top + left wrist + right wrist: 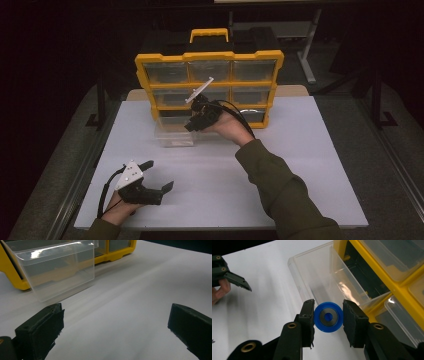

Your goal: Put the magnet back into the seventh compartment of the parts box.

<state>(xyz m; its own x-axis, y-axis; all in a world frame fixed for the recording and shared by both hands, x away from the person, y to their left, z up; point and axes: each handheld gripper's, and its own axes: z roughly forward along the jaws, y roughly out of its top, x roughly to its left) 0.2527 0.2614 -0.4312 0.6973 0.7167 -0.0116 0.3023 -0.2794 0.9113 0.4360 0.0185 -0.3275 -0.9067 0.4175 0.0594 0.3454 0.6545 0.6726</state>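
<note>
- right gripper (328,319) holds a blue wheel (328,317) between its two black fingers (308,315); the fingers are closed to the wheel's width and press on its rim from both sides.
- the wheel hangs above the worktop (269,310), just at the near edge of a clear drawer (312,282) that is pulled out of the yellow organiser (402,292). judgement: it is held here so it can be dropped into the drawer, or it has just come out of it; the frames do not settle which.
- look of the wheel: a flat round disc, bright blue plastic outer ring, grey metal-looking inner ring, small blue centre. its face is turned toward the right gripper's camera. it is small enough to sit between the finger pads with rim showing above and below.
- in the high view the right gripper (200,117) is over the drawer (174,132), which sits on the worktop (300,165) in front of the organiser's (210,85) lower left slot. the drawer looks empty as far as the clear walls show.
- left gripper (155,177) rests low at the near left of the worktop, well apart from the drawer; its fingers (42,325) are spread wide with nothing between them.
- judgement: the left side is parked out of the way, free to steady or push the drawer (57,270) if needed.
</note>
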